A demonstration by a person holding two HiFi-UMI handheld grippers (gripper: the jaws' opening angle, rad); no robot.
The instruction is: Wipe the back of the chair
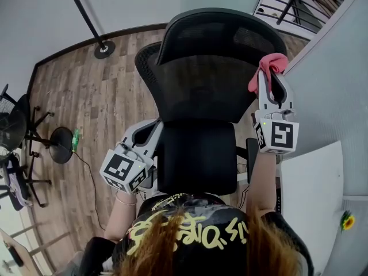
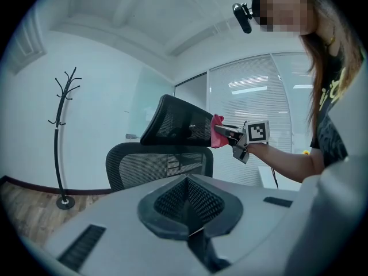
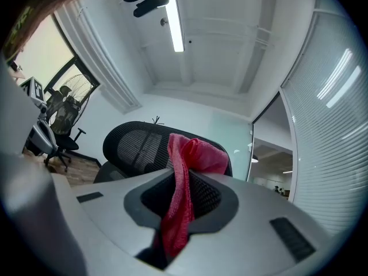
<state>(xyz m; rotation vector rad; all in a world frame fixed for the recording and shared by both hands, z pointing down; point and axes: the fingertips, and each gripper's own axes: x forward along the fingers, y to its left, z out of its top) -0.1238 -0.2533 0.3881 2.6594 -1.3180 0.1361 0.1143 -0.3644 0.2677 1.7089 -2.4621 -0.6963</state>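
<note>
We hold a pink cloth (image 1: 270, 66), clenched in the right gripper (image 1: 271, 79), at the mesh chair back's (image 1: 201, 91) 2 o'clock edge, while the left gripper (image 1: 150, 133) sits closed and empty at 7 o'clock; wiping seems barely begun, so next we likely sweep toward 9 o'clock.

Wood-plank floor (image 1: 109, 96) is carrying everything here. Black mesh office chair (image 1: 201, 85) is standing on it at centre. Coat stand (image 1: 104, 50) is resting its round base on the planks at the far wall, well apart from the chair. At left, a second black chair (image 1: 17, 125) is standing on splayed legs, with a round black disc base (image 1: 60, 145) just beside it. A small green item (image 1: 75, 139) is lying touching the disc, and a thin cable (image 1: 92, 177) is trailing across the boards.
</note>
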